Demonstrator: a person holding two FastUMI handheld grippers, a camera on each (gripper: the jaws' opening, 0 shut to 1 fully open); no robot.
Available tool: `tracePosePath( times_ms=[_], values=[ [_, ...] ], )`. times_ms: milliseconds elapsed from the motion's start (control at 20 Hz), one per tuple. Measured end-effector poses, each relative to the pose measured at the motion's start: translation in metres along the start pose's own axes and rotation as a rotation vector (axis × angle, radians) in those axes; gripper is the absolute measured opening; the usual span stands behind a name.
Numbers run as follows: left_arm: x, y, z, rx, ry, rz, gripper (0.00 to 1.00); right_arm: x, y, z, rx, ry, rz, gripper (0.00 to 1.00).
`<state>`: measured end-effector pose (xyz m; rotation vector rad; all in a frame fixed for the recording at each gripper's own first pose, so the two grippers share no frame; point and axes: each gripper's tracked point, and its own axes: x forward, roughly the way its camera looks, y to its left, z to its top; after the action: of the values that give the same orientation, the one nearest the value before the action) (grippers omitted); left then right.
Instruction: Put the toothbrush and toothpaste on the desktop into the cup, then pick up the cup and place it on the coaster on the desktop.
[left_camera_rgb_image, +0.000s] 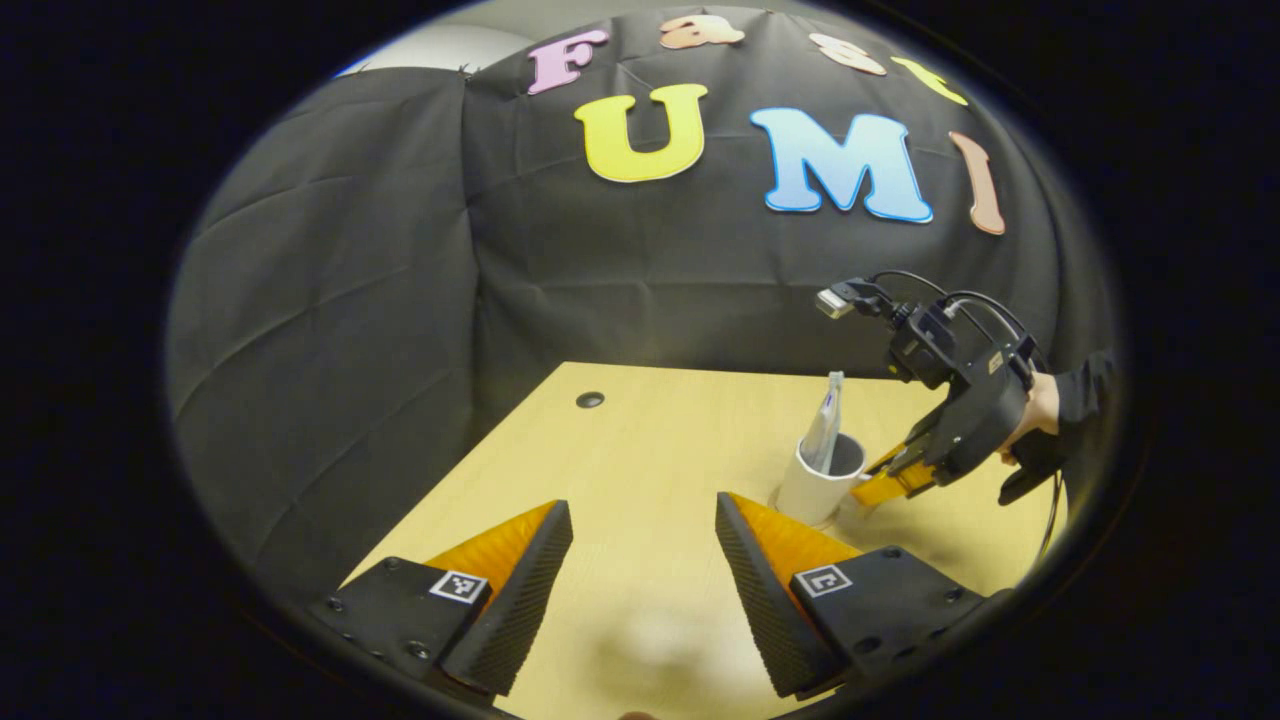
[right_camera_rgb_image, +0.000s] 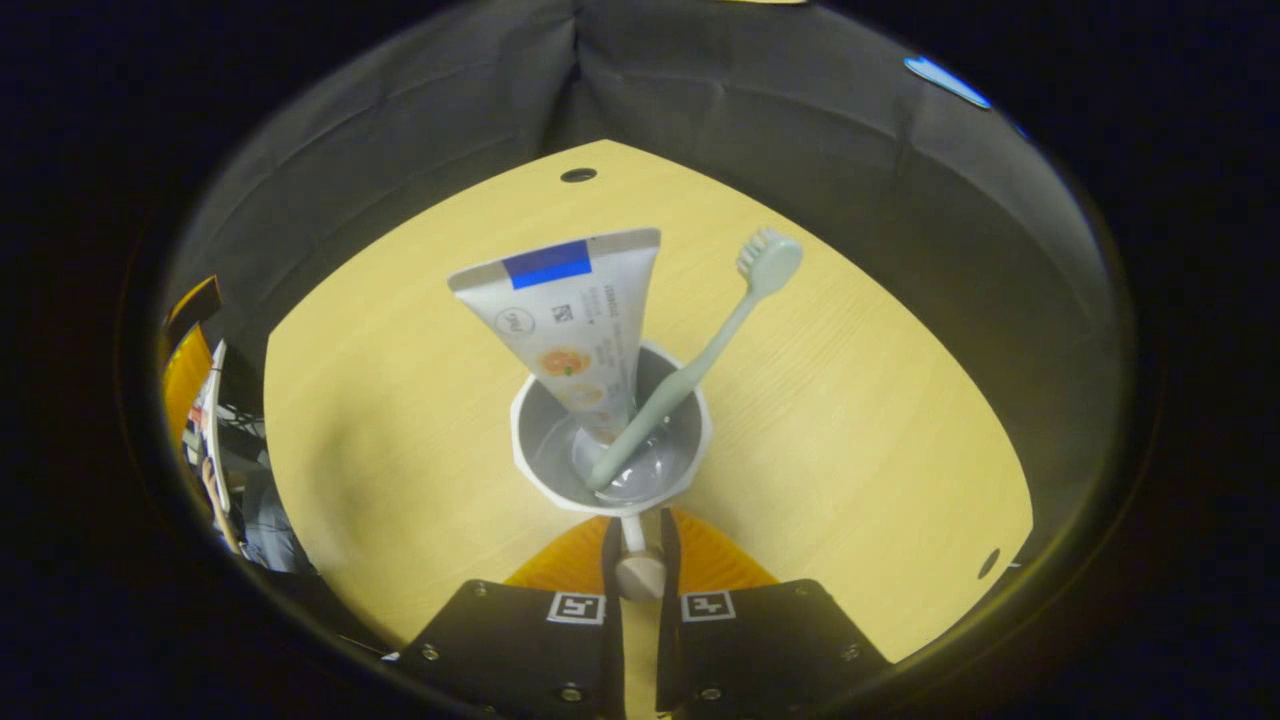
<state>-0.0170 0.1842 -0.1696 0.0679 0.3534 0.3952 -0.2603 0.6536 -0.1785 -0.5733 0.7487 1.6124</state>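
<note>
Cup (right_camera_rgb_image: 610, 440), white, standing upright on the wooden surface (right_camera_rgb_image: 850, 420), with toothpaste (right_camera_rgb_image: 570, 320) and toothbrush (right_camera_rgb_image: 700, 350) both inside, leaning apart: tube wide end up, brush head up and tilted toward the right in the right gripper view. Right tongs (right_camera_rgb_image: 640, 540) clenched on the cup's handle (right_camera_rgb_image: 634, 545), fingers nearly closed with the thin handle pinched between them, just below the cup's near rim. Seen also from the left gripper view: cup (left_camera_rgb_image: 820, 475) near the surface's right part, right tongs (left_camera_rgb_image: 885, 485) at its side, held by a hand (left_camera_rgb_image: 1035, 410) in a dark sleeve (left_camera_rgb_image: 1090, 400). Left tongs (left_camera_rgb_image: 645, 570) released, fingers spread wide, holding nothing, hovering over bare surface (left_camera_rgb_image: 620, 450) well apart from the cup. Small dark hole (left_camera_rgb_image: 590, 399) in the surface near the far edge. Black cloth wall (left_camera_rgb_image: 400, 300) behind. Coaster not made out.
</note>
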Motion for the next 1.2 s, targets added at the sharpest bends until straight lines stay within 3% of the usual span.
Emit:
tracePosePath(
  times_ms=[200,300,550,800,1200],
  values=[
    [0.003,-0.002,-0.001,-0.003,0.003,-0.006,0.95,0.003,-0.007,-0.001,0.020,0.014,-0.009,0.13],
    [0.004,-0.004,-0.001,0.001,0.003,-0.011,0.95,0.005,-0.011,0.005,0.014,0.007,-0.009,0.19],
    [0.004,-0.014,0.004,0.017,-0.006,-0.030,0.95,-0.040,-0.005,-0.014,0.020,-0.016,-0.009,0.24],
    [0.005,-0.040,0.014,0.042,-0.022,-0.085,0.95,-0.077,-0.010,-0.007,0.055,-0.091,-0.011,0.25],
    [-0.001,-0.098,0.046,0.093,-0.083,-0.217,0.95,-0.160,-0.026,-0.016,0.146,-0.240,-0.131,0.25]
  ],
)
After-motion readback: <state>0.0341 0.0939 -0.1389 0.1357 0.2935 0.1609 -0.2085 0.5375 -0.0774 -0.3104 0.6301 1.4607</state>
